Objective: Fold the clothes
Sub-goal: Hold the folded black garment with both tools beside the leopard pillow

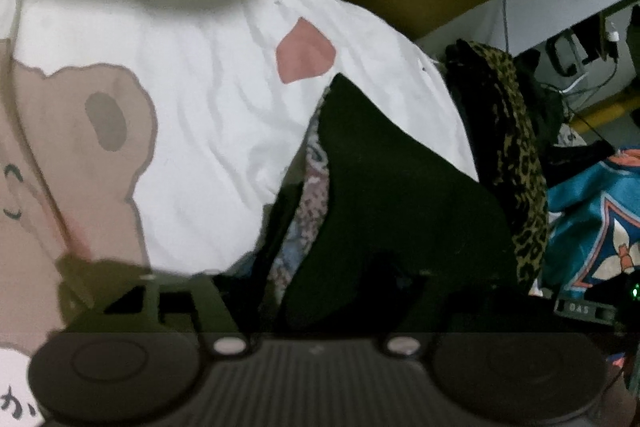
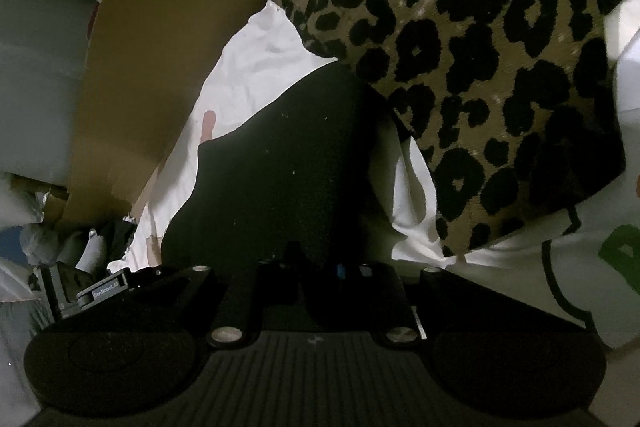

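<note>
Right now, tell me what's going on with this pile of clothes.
A person is working two handheld grippers into a heap of clothes. Both press against a dark garment that lies on a white sheet with a bear print, next to a leopard-print piece. The left gripper and right gripper are too dark to show whether they grip it. Nothing looks folded yet.

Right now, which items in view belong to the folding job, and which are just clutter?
Job:
black garment
white bear-print cloth
leopard-print garment
teal patterned fabric

Clutter:
cardboard sheet
cables

Both grippers sit close over the black garment; whether they grip it is too dark to tell.
</note>
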